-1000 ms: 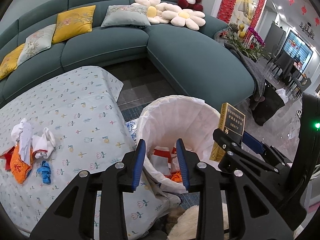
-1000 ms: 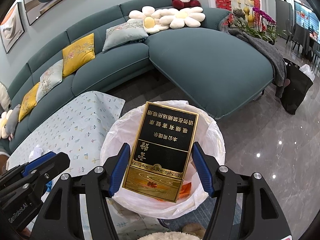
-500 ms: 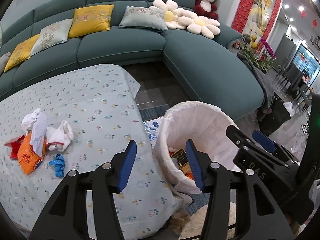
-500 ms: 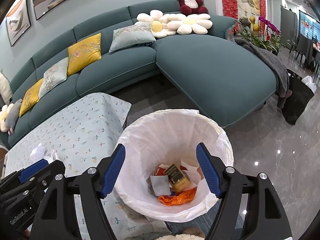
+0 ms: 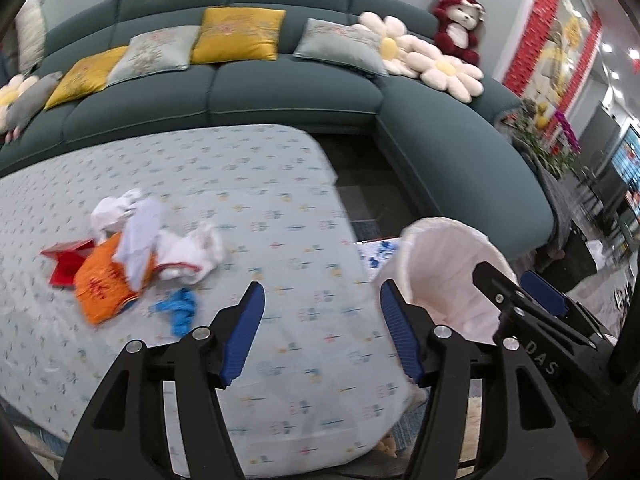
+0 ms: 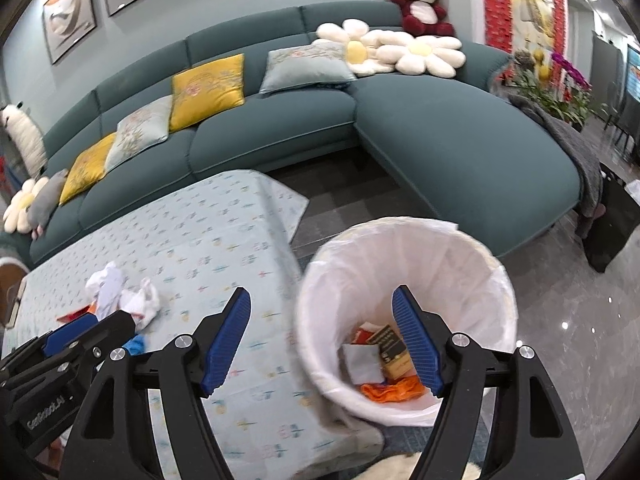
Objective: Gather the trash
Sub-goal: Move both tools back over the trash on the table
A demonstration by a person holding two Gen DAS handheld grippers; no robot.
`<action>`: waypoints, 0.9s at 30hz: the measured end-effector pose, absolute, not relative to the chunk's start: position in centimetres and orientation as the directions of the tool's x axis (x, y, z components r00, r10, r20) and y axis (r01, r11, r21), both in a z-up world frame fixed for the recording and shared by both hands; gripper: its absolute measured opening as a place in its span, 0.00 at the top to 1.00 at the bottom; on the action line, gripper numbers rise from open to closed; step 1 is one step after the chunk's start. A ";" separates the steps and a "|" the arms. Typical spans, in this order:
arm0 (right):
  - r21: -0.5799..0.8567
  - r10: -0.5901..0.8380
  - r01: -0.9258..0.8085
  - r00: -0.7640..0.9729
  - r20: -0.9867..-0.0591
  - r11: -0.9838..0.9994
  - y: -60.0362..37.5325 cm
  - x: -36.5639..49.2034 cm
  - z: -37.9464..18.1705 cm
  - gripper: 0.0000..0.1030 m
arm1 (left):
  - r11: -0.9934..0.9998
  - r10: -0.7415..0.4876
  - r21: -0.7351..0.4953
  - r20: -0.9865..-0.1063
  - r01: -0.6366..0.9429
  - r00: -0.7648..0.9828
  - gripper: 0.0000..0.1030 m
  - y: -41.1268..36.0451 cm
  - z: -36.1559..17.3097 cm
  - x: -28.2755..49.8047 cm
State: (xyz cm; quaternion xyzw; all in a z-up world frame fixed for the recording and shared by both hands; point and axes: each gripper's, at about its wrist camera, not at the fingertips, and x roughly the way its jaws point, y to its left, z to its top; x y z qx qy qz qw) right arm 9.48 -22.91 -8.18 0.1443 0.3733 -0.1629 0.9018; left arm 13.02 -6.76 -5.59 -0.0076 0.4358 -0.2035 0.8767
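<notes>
With both the left gripper (image 5: 322,330) and right gripper (image 6: 322,342) spread wide and empty, the trash pile (image 5: 132,260) lies loose on the table (image 5: 280,200), well apart from the lined bin (image 6: 404,320), so a hasty pinch could scatter it.

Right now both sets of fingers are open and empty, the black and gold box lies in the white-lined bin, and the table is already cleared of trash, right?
Not quite: the table is not cleared. The left wrist view shows crumpled white tissues, an orange wrapper, a red packet and a blue scrap on it. The rest holds.
</notes>
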 end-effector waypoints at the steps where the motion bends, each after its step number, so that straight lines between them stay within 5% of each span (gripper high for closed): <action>1: 0.136 -0.178 0.389 0.669 -0.722 0.911 -22.1 9.6 -8.2 0.32 | 0.923 -0.353 -0.191 -0.763 0.334 0.541 0.44 -5.8 -5.7 13.2; 27: 0.091 0.015 0.101 0.582 -0.813 0.991 -4.1 16.3 -12.2 0.32 | 0.979 -0.137 -0.198 -0.826 -0.053 0.546 0.38 15.0 -11.3 16.0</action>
